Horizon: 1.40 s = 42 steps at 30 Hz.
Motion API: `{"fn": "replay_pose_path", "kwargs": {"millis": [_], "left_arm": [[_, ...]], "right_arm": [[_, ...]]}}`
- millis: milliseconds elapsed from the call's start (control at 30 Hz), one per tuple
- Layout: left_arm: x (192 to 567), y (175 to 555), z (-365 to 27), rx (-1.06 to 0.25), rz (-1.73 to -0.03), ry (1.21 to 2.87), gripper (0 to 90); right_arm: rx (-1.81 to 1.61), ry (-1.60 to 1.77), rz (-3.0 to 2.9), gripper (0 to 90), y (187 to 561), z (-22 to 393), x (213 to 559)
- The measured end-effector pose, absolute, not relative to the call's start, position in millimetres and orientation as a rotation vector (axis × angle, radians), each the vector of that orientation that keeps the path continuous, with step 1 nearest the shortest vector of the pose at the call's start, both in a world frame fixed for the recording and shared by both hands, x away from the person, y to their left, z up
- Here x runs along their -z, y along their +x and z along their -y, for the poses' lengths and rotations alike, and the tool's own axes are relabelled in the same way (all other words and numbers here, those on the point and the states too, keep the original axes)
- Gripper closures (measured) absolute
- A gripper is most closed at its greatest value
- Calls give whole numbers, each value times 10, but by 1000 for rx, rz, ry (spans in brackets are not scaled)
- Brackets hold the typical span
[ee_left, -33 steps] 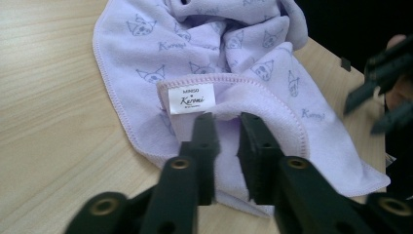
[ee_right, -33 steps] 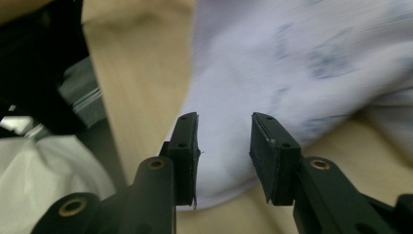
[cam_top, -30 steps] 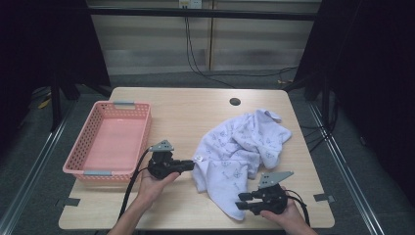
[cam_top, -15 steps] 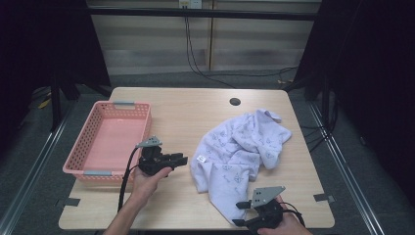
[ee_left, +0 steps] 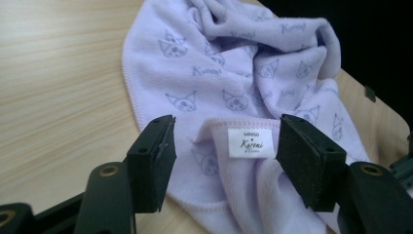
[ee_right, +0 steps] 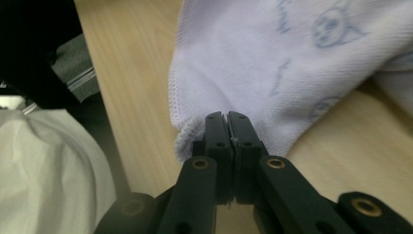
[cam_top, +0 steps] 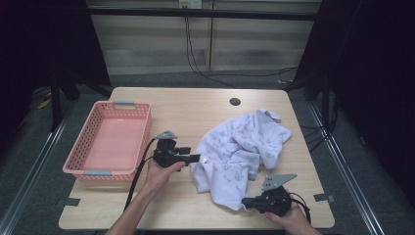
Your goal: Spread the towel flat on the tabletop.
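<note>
1. The pink basket (cam_top: pixel 93 147) (on the table's left side) is seen holding nothing.
2. The lilac towel (cam_top: pixel 240 147) lies crumpled on the table (cam_top: pixel 195 110), right of the basket.
3. The left gripper (ee_left: pixel 221 151) has just been opening; its jaws flank the towel's labelled corner without pressing.
4. The right gripper (ee_right: pixel 228 122) is clamped on the towel's near edge.

The desk (cam_top: pixel 195 110) lies bare along its far edge and in the strip between the basket (cam_top: pixel 88 147) and the towel (cam_top: pixel 244 144), so a hand can pass there freely. The basket takes up the desk's left side, its walls standing in the way of a low sweep. The crumpled towel covers the right middle, its folds raised. The left claw (cam_top: pixel 195 158) sits in the strip, just beside the towel's edge.
</note>
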<state>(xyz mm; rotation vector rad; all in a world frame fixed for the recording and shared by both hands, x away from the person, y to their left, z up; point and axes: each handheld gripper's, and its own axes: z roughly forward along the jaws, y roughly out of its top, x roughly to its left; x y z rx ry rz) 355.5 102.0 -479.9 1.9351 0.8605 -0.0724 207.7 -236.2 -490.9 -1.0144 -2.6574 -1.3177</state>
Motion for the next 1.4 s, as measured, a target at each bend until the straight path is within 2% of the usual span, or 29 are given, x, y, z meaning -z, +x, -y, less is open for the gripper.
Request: {"fn": "replay_pose_path", "kwargs": {"millis": [100, 267, 300, 333, 400, 600, 900, 1100, 1400], "left_arm": [[4883, 3570, -904, 85, -860, 1992, 403], [4971, 3554, -832, 160, -784, 2055, 728], [4978, 3557, -832, 163, -778, 2058, 807], [4966, 3553, -842, 133, -790, 2055, 848], [4896, 3574, -910, 141, -797, 1992, 860], [4587, 3566, -1115, 57, -787, 1873, 866], [3876, 3705, -1333, -73, -763, 1748, 869], [3416, 3744, -1299, -152, -714, 1676, 868], [2687, 3792, -1257, -242, -634, 1597, 869]], "right_arm": [[1369, -1070, 2631, 885, 2100, 2459, 4868], [1454, -1149, 2586, 885, 2135, 2602, 4798], [1467, -1168, 2572, 885, 2156, 2630, 4783], [1482, -1182, 2570, 886, 2178, 2657, 4768], [1529, -1223, 2535, 886, 2223, 2719, 4725], [1711, -1315, 2462, 889, 2334, 2955, 4474], [1966, -1334, 2429, 892, 2658, 3149, 3666], [2124, -1360, 2368, 892, 2942, 3213, 3221], [2321, -1361, 2341, 893, 3142, 3320, 2491]]}}
